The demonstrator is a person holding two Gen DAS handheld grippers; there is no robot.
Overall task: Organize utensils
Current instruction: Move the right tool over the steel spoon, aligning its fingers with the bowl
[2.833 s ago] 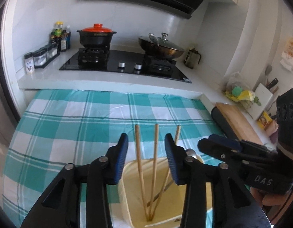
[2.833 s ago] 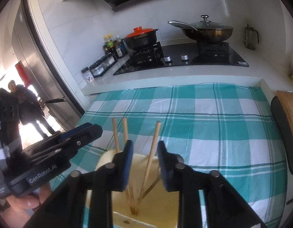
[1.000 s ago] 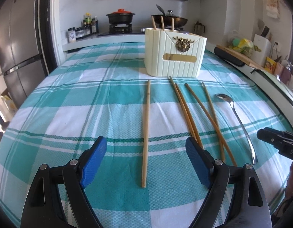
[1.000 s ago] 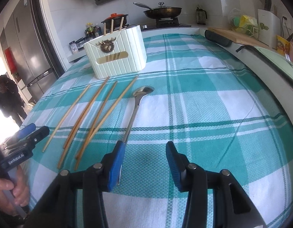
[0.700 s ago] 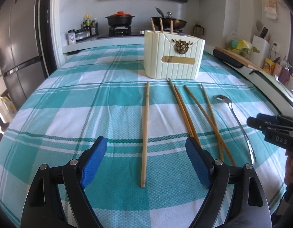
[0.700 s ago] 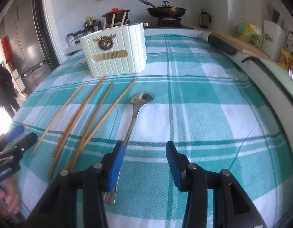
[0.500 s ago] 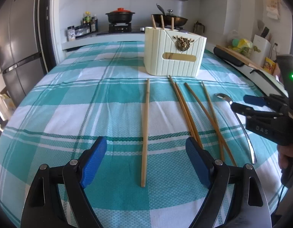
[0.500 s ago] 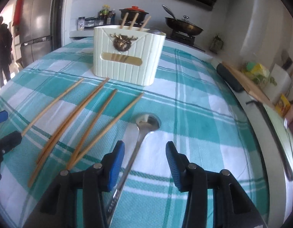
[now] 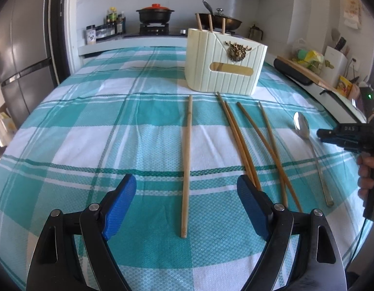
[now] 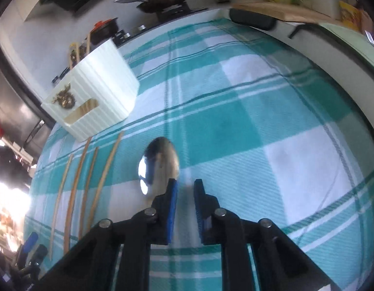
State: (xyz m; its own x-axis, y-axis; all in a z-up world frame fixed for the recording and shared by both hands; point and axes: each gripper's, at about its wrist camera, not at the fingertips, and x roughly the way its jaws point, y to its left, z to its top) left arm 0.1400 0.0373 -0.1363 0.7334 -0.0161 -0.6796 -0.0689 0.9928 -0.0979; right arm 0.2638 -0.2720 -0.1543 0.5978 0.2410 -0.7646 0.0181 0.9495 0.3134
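Left wrist view, count: five loose chopsticks lie on the teal checked tablecloth, one alone at left, four bunched to its right; one metal spoon lies farthest right.
Holder: cream ribbed utensil holder stands just past the chopstick tips, three chopsticks upright in it, a brass stag-head badge on its front.
Left gripper: blue pads spread wide, nothing between them but the near end of the lone chopstick on the cloth.
Surroundings: stove with a red-lidded pot and a wok behind; fridge at left.
Writing: "DAS" on the right gripper at the right edge.
Right wrist view, blurred: spoon bowl sits just ahead of the left pad; four chopsticks show at left.
Right gripper: jaws have just been closing, now a narrow gap; nothing seen between the pads, handle hidden.
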